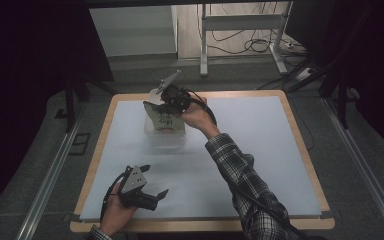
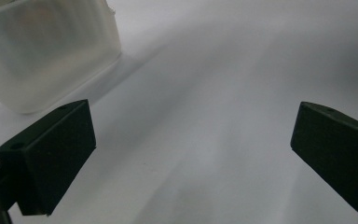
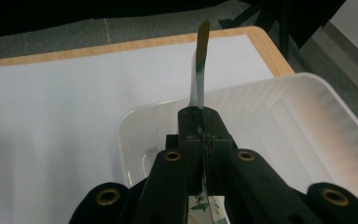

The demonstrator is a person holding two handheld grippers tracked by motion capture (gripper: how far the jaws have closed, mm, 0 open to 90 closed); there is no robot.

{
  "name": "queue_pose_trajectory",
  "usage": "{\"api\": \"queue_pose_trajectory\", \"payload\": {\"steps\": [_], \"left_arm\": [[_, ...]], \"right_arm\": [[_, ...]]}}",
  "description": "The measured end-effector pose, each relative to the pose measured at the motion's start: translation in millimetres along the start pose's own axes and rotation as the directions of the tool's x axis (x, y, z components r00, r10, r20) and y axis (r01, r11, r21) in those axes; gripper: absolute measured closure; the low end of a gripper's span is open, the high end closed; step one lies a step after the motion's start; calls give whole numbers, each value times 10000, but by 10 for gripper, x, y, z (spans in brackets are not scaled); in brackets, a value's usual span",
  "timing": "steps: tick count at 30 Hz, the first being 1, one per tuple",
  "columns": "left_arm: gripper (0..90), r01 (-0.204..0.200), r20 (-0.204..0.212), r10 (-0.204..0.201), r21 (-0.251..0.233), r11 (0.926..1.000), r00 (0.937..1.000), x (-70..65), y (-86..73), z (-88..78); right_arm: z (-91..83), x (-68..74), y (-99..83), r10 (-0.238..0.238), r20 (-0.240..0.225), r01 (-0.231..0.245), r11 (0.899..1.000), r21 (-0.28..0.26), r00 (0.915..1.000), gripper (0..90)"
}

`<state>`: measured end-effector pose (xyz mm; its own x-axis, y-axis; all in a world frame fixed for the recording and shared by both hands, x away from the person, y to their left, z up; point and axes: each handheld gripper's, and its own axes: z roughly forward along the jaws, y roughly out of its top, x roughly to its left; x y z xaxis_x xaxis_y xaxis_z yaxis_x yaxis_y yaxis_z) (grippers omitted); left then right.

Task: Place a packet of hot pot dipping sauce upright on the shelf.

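A flat packet [image 1: 166, 120] with dark print and a green and tan edge [image 3: 199, 70] hangs over a translucent white plastic tub [image 1: 168, 141] at the back middle of the mat. My right gripper [image 1: 164, 104] is shut on the packet's upper part, and in the right gripper view its jaws [image 3: 200, 126] pinch it edge-on above the tub [image 3: 317, 93]. My left gripper [image 1: 155, 181] rests low near the table's front left, open and holding nothing. In the left gripper view [image 2: 191, 144] its jaws stand wide apart over bare mat, with the tub's wall [image 2: 42, 51] at upper left.
A white mat [image 1: 260, 145] covers the wooden table [image 1: 300, 130]. Beyond the far edge are a metal desk frame [image 1: 240, 30] and loose cables [image 1: 260, 45] on the floor. Dark curtains stand at both sides.
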<state>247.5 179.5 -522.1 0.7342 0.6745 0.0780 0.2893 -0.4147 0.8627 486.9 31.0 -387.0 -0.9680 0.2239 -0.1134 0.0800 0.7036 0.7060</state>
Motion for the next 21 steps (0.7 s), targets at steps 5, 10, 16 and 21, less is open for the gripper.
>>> {"api": "queue_pose_trajectory", "payload": {"steps": [5, 10, 16, 21], "left_arm": [[0, -39, 23, 39, 27, 10000, 10000, -8, 2, 7], [0, -51, 6, 51, 60, 10000, 10000, -10, 1, 11], [0, -77, 2, 77, 119, 9999, 10000, -14, 1, 21], [0, -76, -4, 77, 139, 9999, 10000, -8, 0, 18]], "right_arm": [[30, -9, -53, 291, 242, -293, 9995, 85, 9993, 816], [11, 15, -65, 256, 628, -266, 9996, 139, 9977, 728], [-32, 36, -108, 407, 844, -419, 9990, 127, 9956, 650], [-54, 83, -98, 330, 939, -354, 9991, 239, 9950, 588]]}}
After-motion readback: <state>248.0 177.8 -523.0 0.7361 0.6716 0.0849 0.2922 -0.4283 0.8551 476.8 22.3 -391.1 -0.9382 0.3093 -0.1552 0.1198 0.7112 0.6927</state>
